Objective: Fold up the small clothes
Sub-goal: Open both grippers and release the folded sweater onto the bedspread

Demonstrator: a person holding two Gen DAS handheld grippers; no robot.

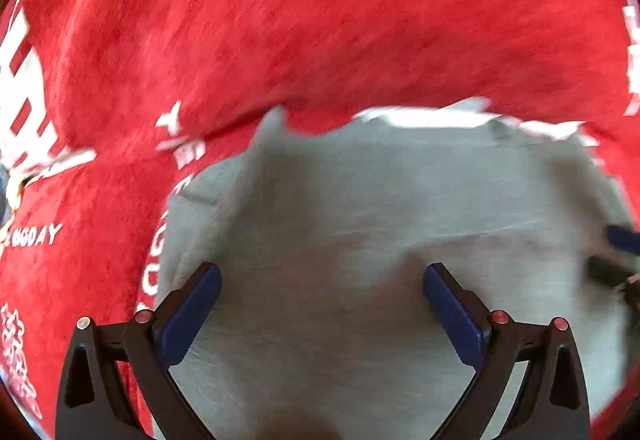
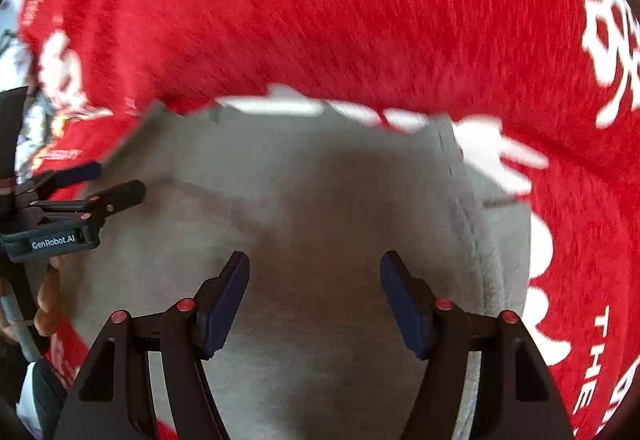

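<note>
Below both grippers: grey garment [image 1: 360, 240] lying on a red cloth with white lettering [image 1: 280, 20], red showing on the far, left and right sides of it. Left gripper [image 1: 322, 304] has its fingers spread wide, nothing between the blue pads [image 1: 192, 316], fabric just underneath. Right gripper [image 2: 315, 300] is also parted, nothing pinched. Garment's far edge is rumpled, white strip along it. Frames motion-blurred. In the right wrist view, the left gripper sits at the garment's left edge.

grey garment [image 1: 360, 240]: 1 | red printed cloth [image 1: 320, 20]: 1 | grippers: 2, left gripper [image 1: 322, 304], right gripper [image 2: 314, 298]
</note>
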